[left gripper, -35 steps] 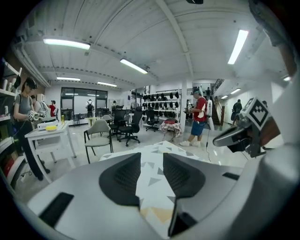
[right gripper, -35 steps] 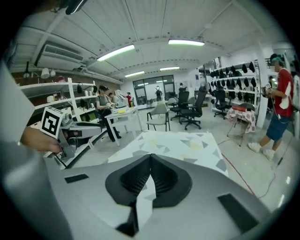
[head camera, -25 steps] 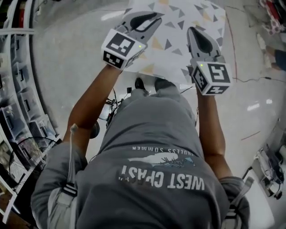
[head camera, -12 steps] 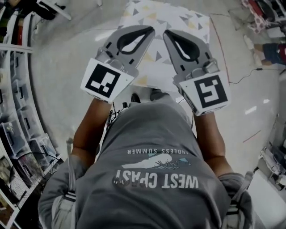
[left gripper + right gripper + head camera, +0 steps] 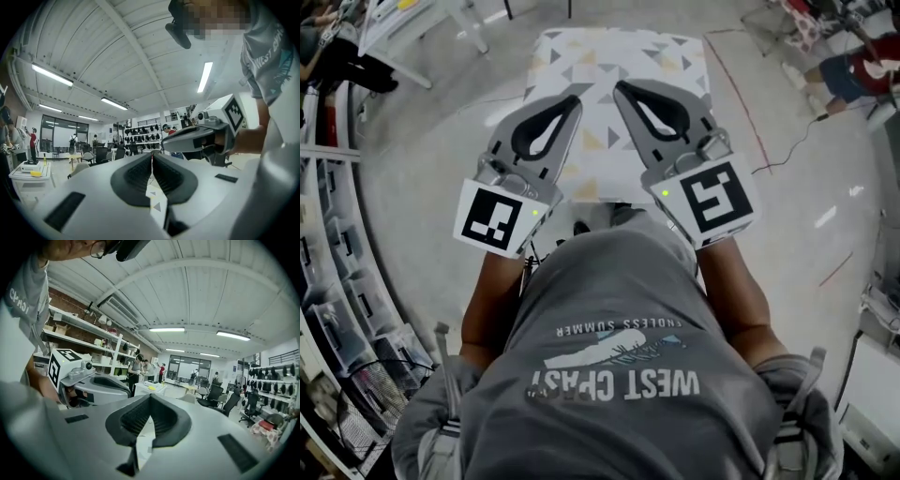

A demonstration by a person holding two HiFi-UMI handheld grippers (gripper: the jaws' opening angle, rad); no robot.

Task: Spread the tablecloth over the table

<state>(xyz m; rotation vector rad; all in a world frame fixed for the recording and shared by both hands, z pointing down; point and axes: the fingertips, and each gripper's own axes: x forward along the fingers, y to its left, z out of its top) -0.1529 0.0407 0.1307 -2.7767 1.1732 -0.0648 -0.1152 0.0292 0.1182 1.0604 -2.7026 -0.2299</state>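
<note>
The white tablecloth (image 5: 609,66) with grey and yellow triangles stretches flat below and beyond both grippers; what it rests on is hidden. My left gripper (image 5: 574,97) and right gripper (image 5: 619,86) are held up side by side above its near half, pointing away from me. In the left gripper view the left gripper (image 5: 152,154) is shut, with a strip of the patterned tablecloth (image 5: 155,206) pinched between its pads. In the right gripper view the right gripper (image 5: 150,397) is shut too, and a white fold of the tablecloth (image 5: 143,437) hangs from its pads.
Shelves with bins (image 5: 328,234) curve along the left. A white table (image 5: 403,19) stands at the far left. A red line (image 5: 741,103) and a cable (image 5: 797,141) cross the floor on the right, near a seated person (image 5: 853,70). Office chairs (image 5: 220,399) stand farther off.
Both grippers have risen toward my head and look larger. They have drawn closer together over the cloth. More of the cloth's far edge is in view.
</note>
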